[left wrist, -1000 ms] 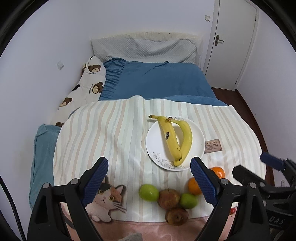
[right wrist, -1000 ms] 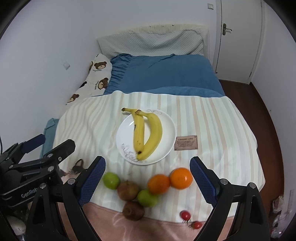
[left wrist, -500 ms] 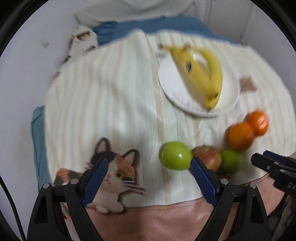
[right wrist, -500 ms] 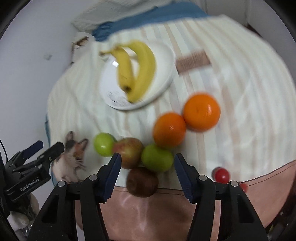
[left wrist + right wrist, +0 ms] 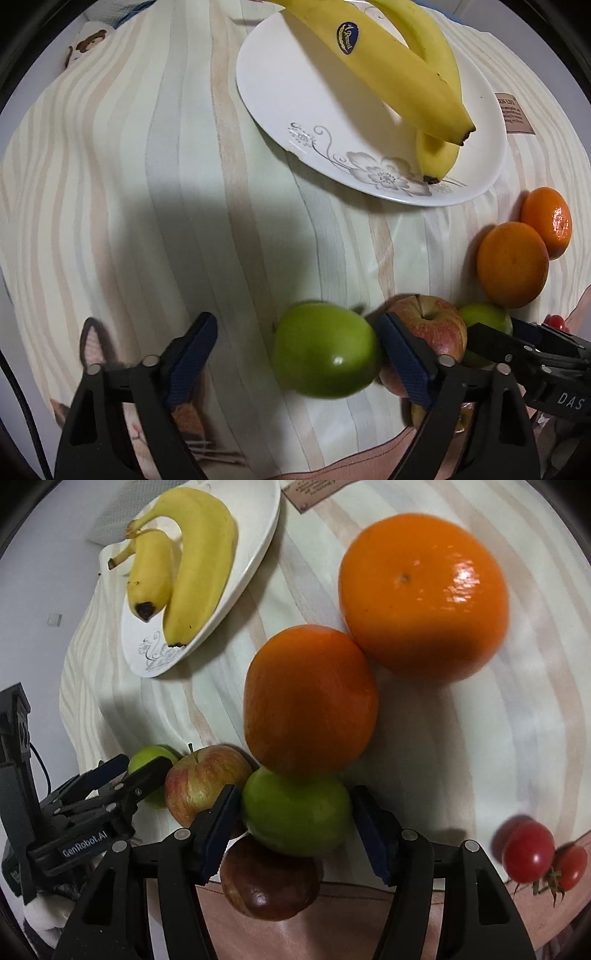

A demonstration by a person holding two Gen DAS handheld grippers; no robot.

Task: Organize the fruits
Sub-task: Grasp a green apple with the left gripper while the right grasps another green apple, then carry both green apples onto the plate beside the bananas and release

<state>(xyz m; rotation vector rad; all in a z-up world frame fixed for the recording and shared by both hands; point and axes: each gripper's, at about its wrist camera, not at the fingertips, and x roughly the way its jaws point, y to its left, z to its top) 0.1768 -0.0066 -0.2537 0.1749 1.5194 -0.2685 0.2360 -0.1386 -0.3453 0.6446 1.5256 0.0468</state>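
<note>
The left gripper (image 5: 295,354), with black arms and blue pads, is reaching down over the striped cream cloth (image 5: 147,184); its jaws have just been closing and are standing fairly wide around a round green apple (image 5: 325,354). That apple is sitting hard against the right-hand pad, at three o'clock within the claw, while a clear gap is showing between it and the left-hand pad, so nothing is being squeezed. A red-and-yellow apple (image 5: 436,328) is lying just beyond that pad. The right gripper (image 5: 295,823) is bracketing a second green apple (image 5: 295,812) with jaws half spread, having just been opening slightly; the left-hand pad is touching or almost touching the fruit, and I cannot tell whether the right-hand pad is pressing it. A dark red apple (image 5: 269,882) is resting against it at six o'clock, a matte orange (image 5: 310,701) at twelve, and a glossy orange (image 5: 424,594) at one. Two small red tomatoes (image 5: 532,853) are lying at three o'clock. Two yellow bananas (image 5: 399,70) are lying on a white flower-printed plate (image 5: 295,92) at twelve o'clock in the left view.
</note>
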